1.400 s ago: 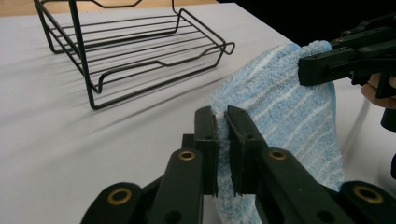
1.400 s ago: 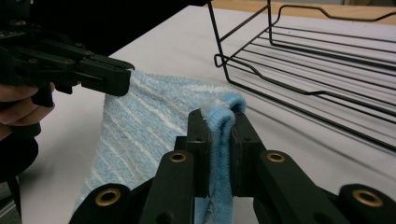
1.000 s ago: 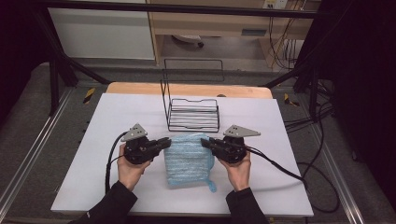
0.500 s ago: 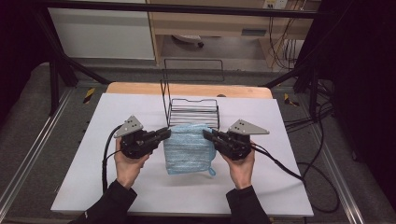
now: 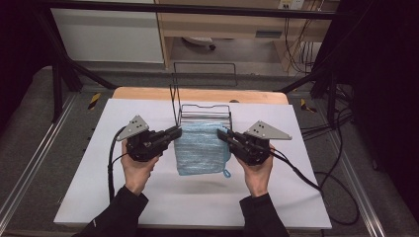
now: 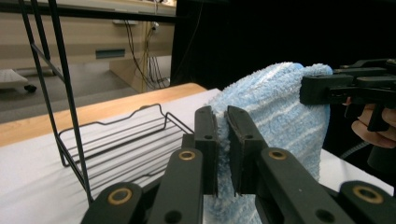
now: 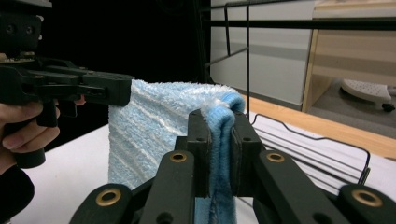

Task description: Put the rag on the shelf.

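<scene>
**Towel up in the air, rack right behind it**

The white counter (image 5: 148, 197) carries a black wire rack (image 5: 205, 111) near the middle of its far edge. Just in front of the rack hangs a folded blue towel (image 5: 200, 148), lifted off the counter and stretched between both hands. The left tool (image 5: 174, 133) pinches its left top corner, and the right tool (image 5: 221, 133) pinches the other; both are pressed tight on the terry.

Risk, I'd say: only thin edges are gripped, so one corner could slip and the towel flop down. The loop (image 5: 226, 173) could also snag the wire. No readable labels or writing anywhere.
</scene>
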The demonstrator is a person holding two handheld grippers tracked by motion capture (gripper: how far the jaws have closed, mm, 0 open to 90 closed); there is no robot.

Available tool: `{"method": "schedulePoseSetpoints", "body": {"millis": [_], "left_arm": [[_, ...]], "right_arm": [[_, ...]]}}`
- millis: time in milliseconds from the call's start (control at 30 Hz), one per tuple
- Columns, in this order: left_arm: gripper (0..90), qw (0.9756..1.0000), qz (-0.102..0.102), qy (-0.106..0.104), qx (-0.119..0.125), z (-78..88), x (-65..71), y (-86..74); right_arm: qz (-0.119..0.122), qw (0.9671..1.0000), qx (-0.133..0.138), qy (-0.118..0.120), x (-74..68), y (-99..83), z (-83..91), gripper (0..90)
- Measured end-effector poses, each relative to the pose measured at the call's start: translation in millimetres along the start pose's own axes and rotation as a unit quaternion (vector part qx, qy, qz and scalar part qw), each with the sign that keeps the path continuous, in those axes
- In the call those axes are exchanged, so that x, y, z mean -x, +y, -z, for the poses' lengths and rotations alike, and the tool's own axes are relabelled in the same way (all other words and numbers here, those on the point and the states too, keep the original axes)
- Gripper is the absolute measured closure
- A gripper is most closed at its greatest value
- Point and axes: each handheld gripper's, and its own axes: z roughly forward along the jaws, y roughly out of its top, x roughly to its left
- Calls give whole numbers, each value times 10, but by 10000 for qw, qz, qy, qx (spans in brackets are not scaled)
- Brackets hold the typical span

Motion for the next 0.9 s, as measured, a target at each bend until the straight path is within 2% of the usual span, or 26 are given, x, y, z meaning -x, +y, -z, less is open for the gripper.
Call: {"method": "schedulePoseSetpoints", "body": {"millis": [100, 533, 900], "left_arm": [[828, 10000, -45, 21, 74, -2, 13, 48], [829, 9991, -9, -8, 416, -7, 4, 187], [829, 9977, -22, -44, 683, -4, 16, 320]], "right_arm": [[16, 10000, 54, -18, 1, 31, 4, 817], [82, 9994, 329, -95, -7, 184, 31, 817], [192, 9983, 535, -148, -8, 319, 53, 818]]}}
